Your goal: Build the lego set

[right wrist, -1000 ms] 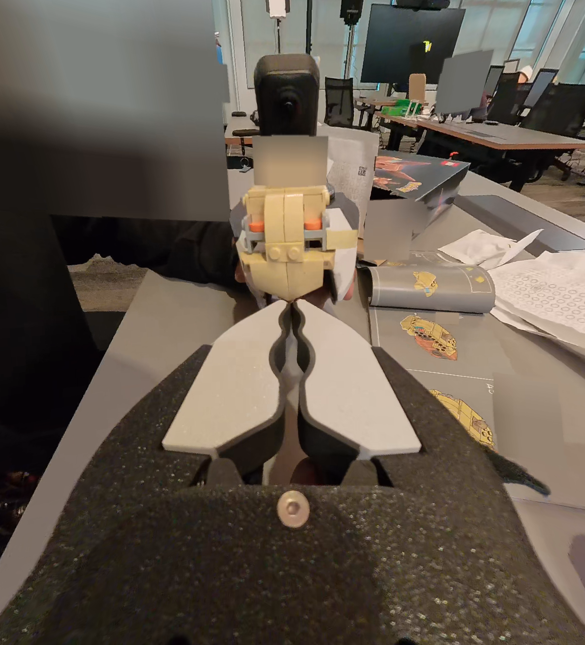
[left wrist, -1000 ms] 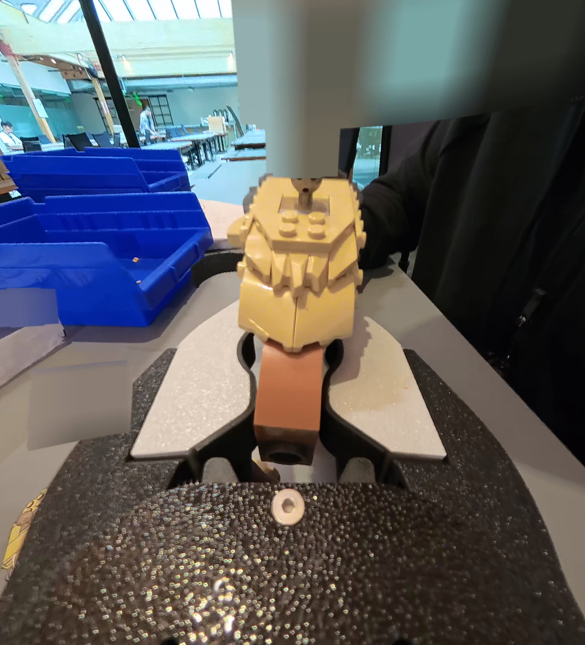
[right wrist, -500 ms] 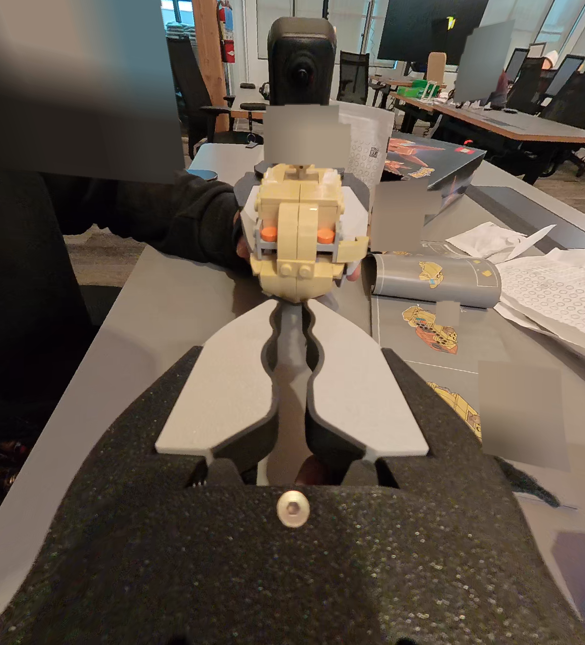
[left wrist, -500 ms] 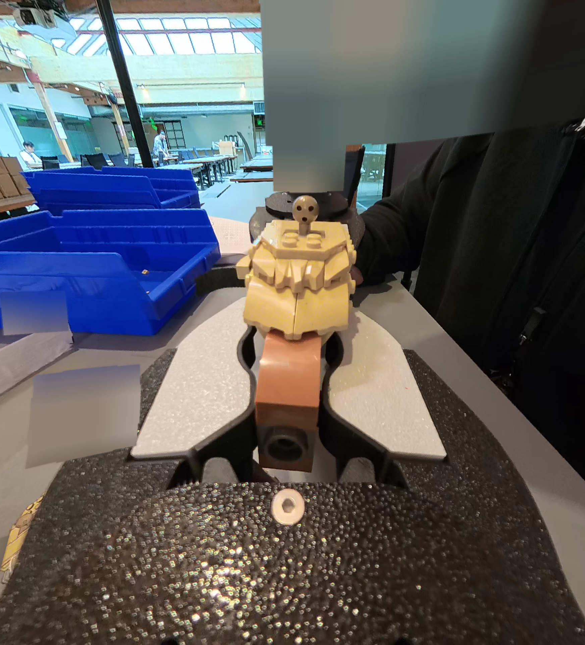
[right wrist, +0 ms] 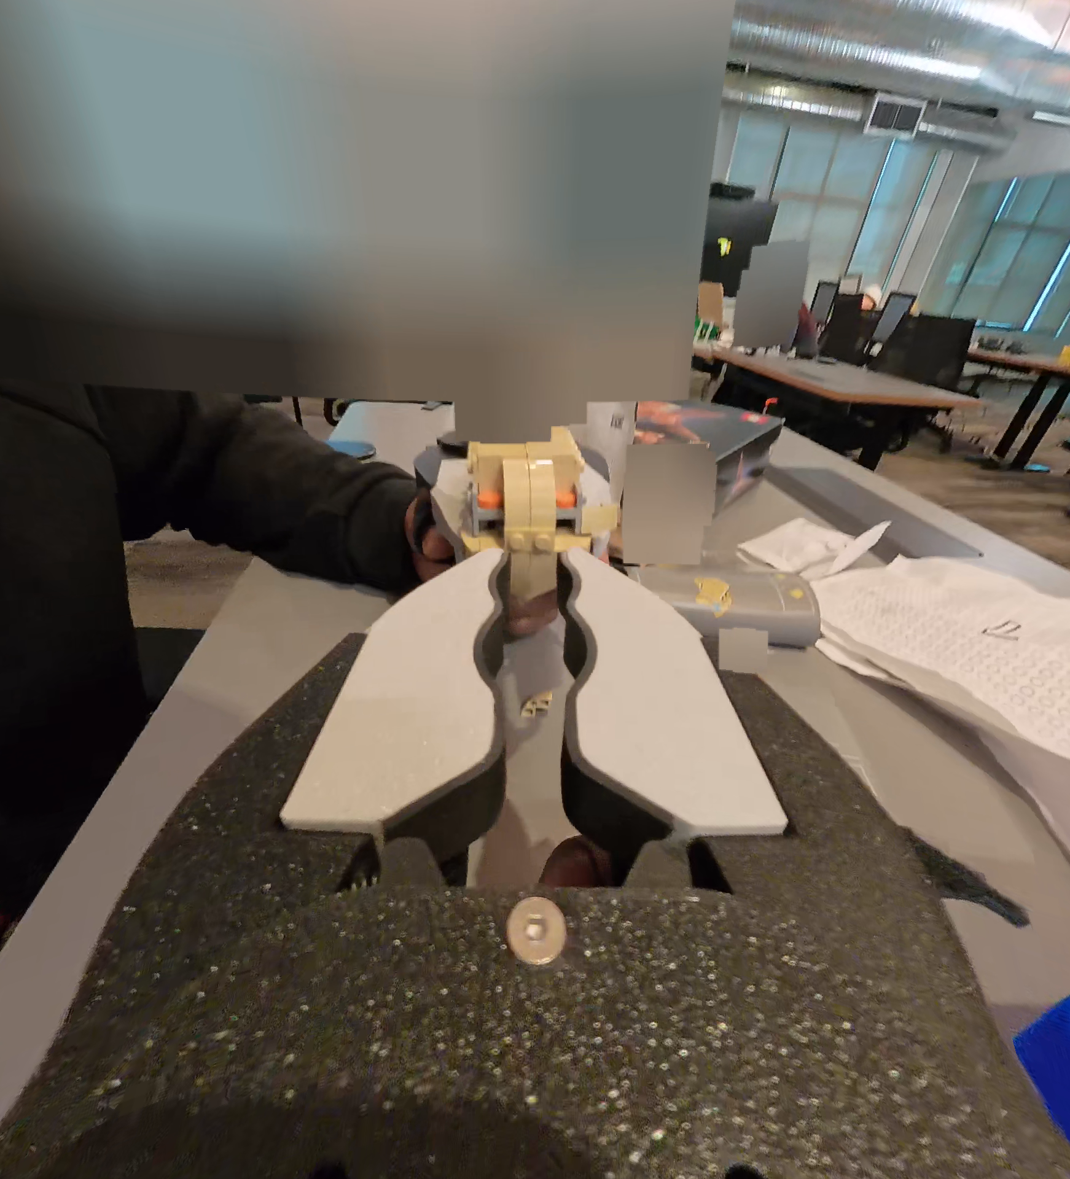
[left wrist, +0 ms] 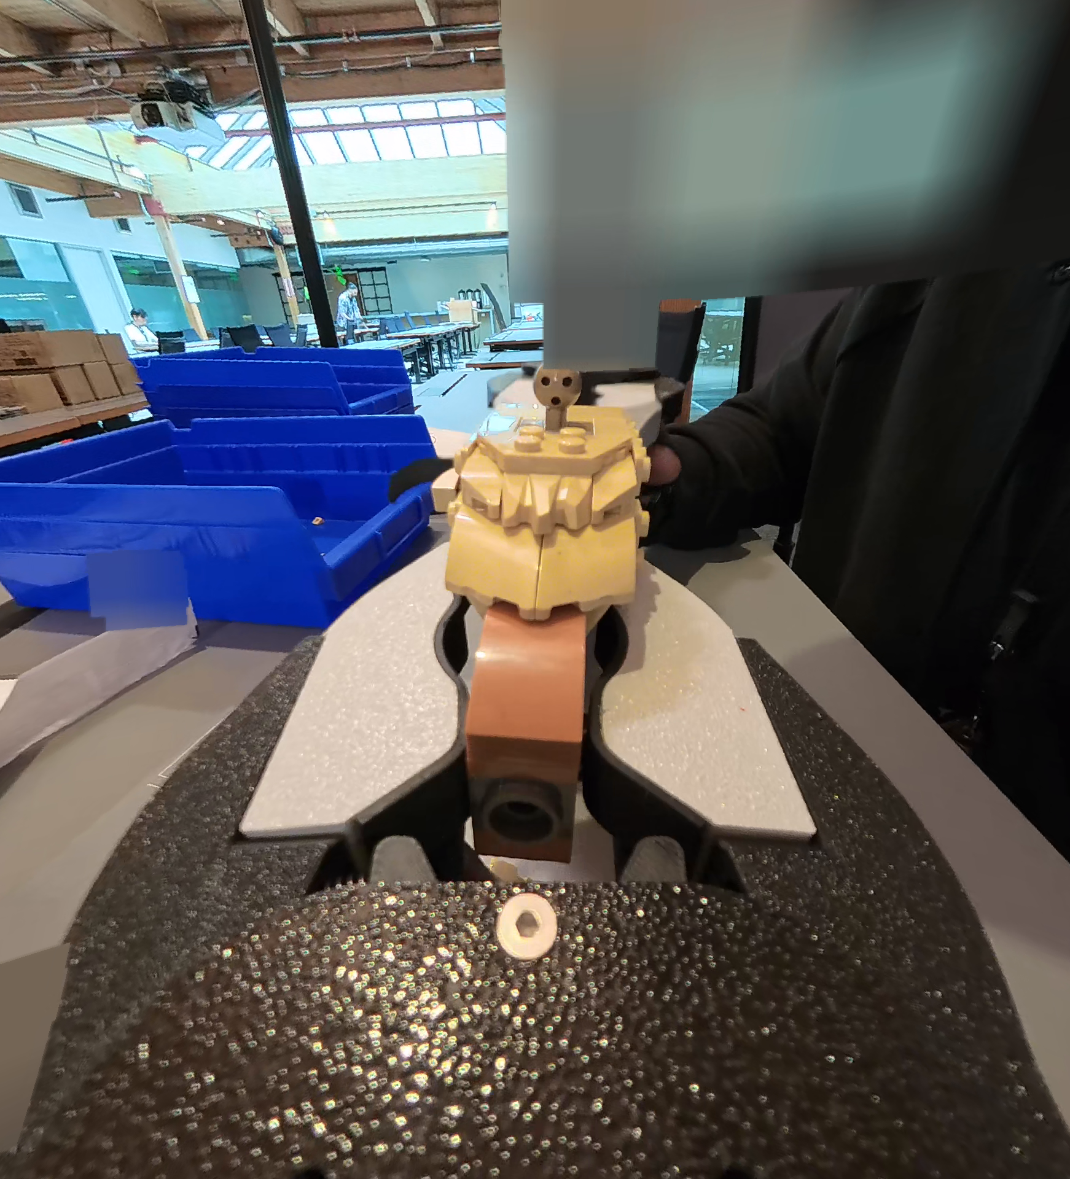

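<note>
Left gripper: I have it clamped on the brown stem of the brick model; both pads press the stem's sides, and the tan head sits just past the fingertips.
Right gripper: jaws slightly apart around a tan strip at the model's underside; I cannot tell whether the pads press on it.
Model location: held in the air over the grey table, between the two grippers.
Handling: I judge it light, stiff and slick, and liable to pop apart at the stud joints; the solid brown stem is the safest hold, not the toothed plates.
Surroundings: blue bins to one side; booklet, papers and box on the other.
In the way: the operator's sleeve and a small loose piece on the table.
</note>
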### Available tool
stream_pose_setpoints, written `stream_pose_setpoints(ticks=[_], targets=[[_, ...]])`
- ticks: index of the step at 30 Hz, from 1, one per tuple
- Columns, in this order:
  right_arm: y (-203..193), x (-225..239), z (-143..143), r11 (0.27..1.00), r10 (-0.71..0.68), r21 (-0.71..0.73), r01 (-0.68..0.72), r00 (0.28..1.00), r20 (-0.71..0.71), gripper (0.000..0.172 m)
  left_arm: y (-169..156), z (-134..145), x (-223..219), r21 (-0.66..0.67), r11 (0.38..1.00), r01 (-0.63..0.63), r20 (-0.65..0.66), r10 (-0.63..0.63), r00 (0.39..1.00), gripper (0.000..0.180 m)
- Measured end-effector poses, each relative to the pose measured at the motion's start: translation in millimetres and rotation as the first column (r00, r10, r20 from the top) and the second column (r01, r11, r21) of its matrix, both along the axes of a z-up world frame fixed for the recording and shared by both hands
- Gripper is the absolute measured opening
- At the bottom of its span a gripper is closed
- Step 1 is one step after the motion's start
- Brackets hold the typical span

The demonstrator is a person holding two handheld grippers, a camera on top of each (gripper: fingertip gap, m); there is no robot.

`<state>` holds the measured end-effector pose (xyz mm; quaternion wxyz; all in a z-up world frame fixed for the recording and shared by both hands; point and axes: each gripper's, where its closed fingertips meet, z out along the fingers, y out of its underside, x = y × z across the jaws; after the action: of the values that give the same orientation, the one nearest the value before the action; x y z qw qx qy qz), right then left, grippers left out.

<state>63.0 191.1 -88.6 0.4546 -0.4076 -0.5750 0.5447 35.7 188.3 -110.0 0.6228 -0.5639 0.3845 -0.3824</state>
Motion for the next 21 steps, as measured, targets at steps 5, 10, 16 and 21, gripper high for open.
stream_pose_setpoints(ticks=[5, 10, 16, 21], targets=[[-3.2, -0.7, 0.0, 1.000, -0.003, 0.019, 0.003, 1.000, -0.005, 0.005, -1.8, -4.1, 3.4, -0.006, 1.000, 0.018, -0.023, -0.018, 1.000, 0.037], [-6.2, -2.7, -6.1, 1.000, 0.005, 0.030, -0.006, 1.000, 0.024, 0.001, -3.8, -6.0, 6.3, -0.006, 0.999, 0.032, -0.037, -0.032, 0.999, 0.037], [-8.6, -3.1, -7.9, 0.999, 0.013, 0.031, -0.014, 0.999, 0.033, 0.000, -5.6, -8.1, 6.4, -0.005, 0.999, 0.040, -0.058, -0.040, 0.998, 0.037], [-10.3, -2.0, -6.8, 0.999, 0.024, 0.028, -0.025, 0.999, 0.037, 0.000, -6.6, -14.0, 8.2, -0.002, 0.999, 0.037, -0.112, -0.037, 0.993, 0.036]])
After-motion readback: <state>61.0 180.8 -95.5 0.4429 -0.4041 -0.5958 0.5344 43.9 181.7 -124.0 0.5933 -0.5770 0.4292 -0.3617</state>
